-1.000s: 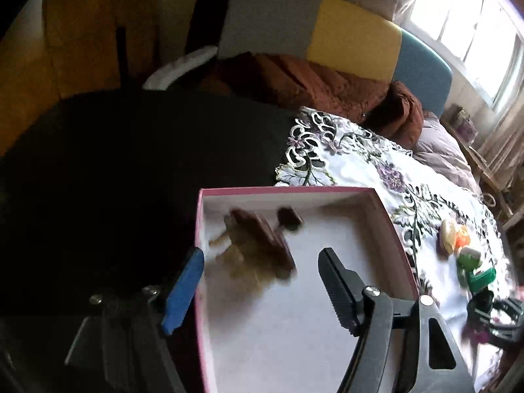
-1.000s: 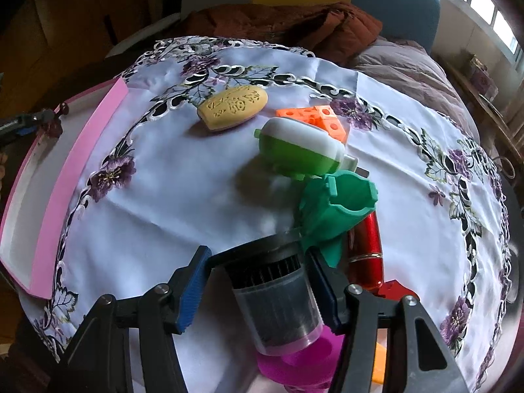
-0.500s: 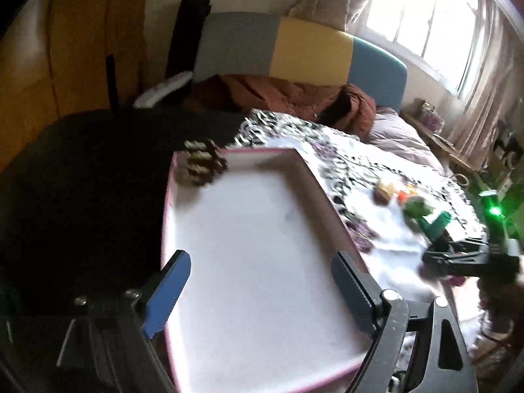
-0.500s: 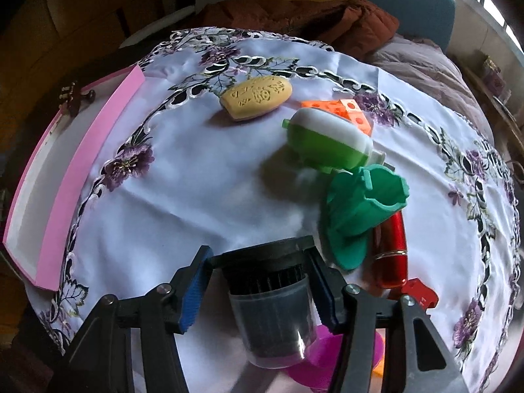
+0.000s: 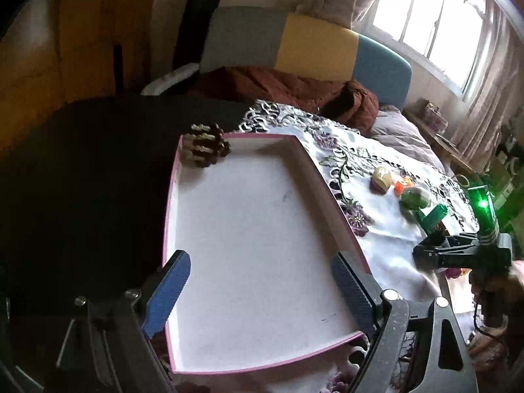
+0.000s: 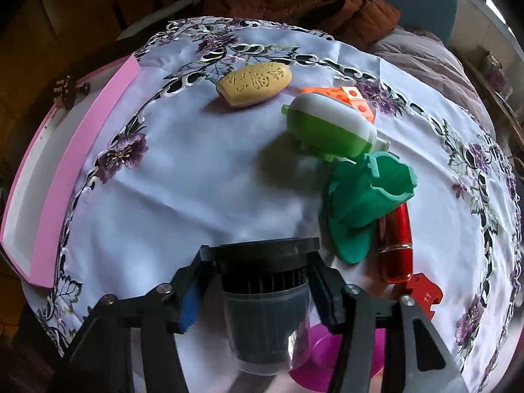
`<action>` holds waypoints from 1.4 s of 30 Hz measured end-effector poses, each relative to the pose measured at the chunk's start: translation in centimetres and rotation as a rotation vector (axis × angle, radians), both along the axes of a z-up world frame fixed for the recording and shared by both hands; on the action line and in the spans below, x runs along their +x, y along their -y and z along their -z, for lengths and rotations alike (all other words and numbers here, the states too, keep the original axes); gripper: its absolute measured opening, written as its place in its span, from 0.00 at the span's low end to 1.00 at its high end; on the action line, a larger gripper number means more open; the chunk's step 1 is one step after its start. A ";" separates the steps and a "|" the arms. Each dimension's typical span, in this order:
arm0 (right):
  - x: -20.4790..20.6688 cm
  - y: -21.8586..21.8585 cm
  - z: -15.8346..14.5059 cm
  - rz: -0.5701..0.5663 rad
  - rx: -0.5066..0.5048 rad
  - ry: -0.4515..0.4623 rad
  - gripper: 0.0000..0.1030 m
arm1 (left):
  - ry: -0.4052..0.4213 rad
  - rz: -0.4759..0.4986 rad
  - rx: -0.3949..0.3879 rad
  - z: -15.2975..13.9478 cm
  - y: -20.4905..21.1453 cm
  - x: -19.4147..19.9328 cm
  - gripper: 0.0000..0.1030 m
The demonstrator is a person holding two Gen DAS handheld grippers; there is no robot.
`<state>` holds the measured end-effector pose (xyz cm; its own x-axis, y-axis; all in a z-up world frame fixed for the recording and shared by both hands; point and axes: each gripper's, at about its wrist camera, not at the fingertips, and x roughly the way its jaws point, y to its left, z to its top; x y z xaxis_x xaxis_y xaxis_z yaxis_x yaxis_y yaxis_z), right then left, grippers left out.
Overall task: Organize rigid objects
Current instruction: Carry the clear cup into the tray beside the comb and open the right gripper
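A pink-rimmed white tray (image 5: 330,193) lies on the table's left side; a dark brown hair claw clip (image 5: 205,145) rests in its far left corner. My left gripper (image 5: 260,290) is open and empty above the tray's near end. My right gripper (image 6: 257,291) is shut on a black cylindrical filter in a clear cup (image 6: 267,298), held just above the cloth. Beyond it lie a yellow soap-like piece (image 6: 255,83), a green-and-white case (image 6: 330,129), an orange block (image 6: 350,95), a green holder (image 6: 370,196) and a red lipstick tube (image 6: 394,245).
A floral white tablecloth (image 6: 196,177) covers the table. A magenta object (image 6: 327,360) sits under the right gripper, a red flat piece (image 6: 425,294) to its right. The tray's edge (image 6: 75,160) is at far left in the right wrist view. A bed with a brown blanket (image 5: 278,85) lies behind.
My left gripper let go of the claw clip in the tray, opened wide and pulled back. My right gripper closed on the black filter cup and lifted it slightly.
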<state>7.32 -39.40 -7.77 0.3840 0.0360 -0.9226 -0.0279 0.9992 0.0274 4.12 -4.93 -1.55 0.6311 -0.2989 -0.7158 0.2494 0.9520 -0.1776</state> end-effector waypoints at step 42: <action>1.2 -13.0 -8.0 -0.149 0.115 0.224 0.42 | -0.043 -0.156 -0.020 1.2 -7.5 -1.1 0.93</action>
